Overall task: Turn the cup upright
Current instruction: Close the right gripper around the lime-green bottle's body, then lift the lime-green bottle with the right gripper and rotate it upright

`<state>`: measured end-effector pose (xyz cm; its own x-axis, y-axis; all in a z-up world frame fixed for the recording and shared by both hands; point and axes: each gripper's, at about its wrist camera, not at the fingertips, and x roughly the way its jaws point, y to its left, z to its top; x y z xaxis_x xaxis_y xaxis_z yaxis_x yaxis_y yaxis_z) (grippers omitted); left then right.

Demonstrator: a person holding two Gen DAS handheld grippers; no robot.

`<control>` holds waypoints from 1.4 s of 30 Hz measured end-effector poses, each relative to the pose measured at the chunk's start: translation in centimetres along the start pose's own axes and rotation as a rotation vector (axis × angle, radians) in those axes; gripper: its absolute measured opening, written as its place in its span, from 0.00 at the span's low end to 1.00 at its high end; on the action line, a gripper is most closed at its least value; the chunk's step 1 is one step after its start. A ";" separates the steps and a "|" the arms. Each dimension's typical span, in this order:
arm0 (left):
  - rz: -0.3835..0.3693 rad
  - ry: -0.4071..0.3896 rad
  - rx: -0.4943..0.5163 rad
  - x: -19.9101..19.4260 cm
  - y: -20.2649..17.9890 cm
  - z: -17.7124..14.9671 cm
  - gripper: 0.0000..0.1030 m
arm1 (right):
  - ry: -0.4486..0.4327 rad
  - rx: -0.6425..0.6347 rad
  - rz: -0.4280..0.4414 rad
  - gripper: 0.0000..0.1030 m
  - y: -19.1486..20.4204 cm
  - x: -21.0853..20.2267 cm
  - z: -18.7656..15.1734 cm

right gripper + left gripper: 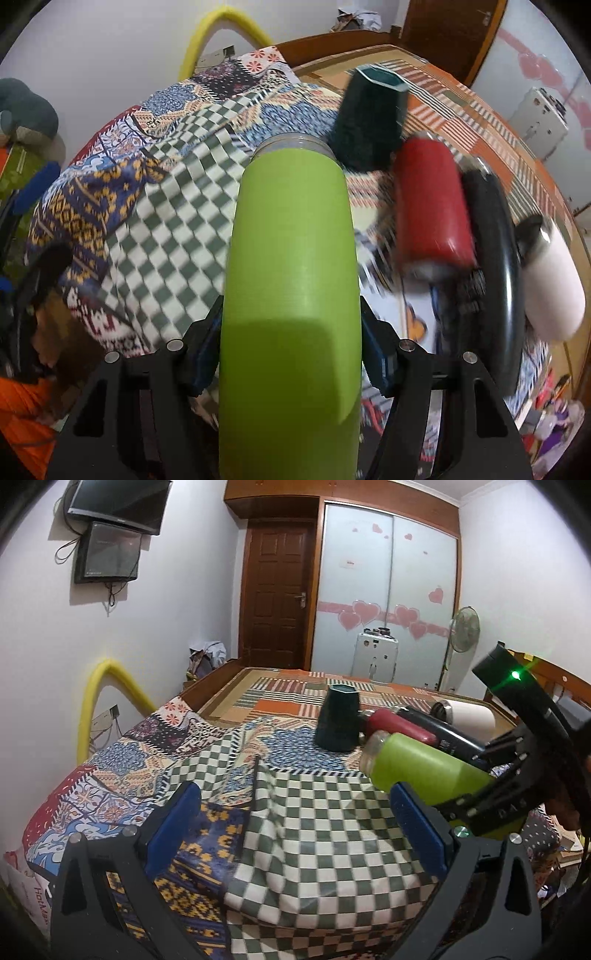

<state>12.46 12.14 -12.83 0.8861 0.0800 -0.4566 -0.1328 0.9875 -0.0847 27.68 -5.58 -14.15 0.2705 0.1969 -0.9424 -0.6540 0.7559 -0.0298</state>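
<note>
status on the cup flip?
Done: the right gripper is clamped on the lime green cylindrical cup. In hand: cup tilted, threaded mouth pointing away. Left: standing it upright on the patterned bedspread. The left gripper is open, holding nothing.

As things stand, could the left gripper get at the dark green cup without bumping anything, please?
Probably yes. The left gripper is open and holds nothing, and only patterned cloth lies between it and the dark green cup. The lime bottle, held by the right gripper, lies just right of that path.

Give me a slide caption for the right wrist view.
Right gripper clamps a lime-green cup over the checkered cloth, neck pointing away.
</note>
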 end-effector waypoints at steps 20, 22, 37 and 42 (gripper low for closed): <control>-0.033 0.083 0.082 1.2 -6.9 -0.7 1.00 | -0.003 0.030 -0.024 0.60 -2.1 0.5 -4.8; -0.028 0.081 0.093 1.2 -7.2 -0.5 1.00 | -0.038 0.024 -0.037 0.62 -2.2 -0.3 -5.5; -0.107 0.179 0.130 3.6 -12.4 2.1 1.00 | -0.394 0.120 -0.187 0.79 -4.9 -10.3 -11.2; -0.165 0.338 0.102 6.7 -14.6 2.8 1.00 | -0.456 0.176 -0.253 0.80 -6.6 -12.0 -13.0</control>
<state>21.60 -1.34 -12.21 0.6935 -0.1138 -0.7114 0.0596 0.9931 -0.1007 19.58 -21.09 -7.03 0.7081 0.2162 -0.6722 -0.4115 0.9000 -0.1440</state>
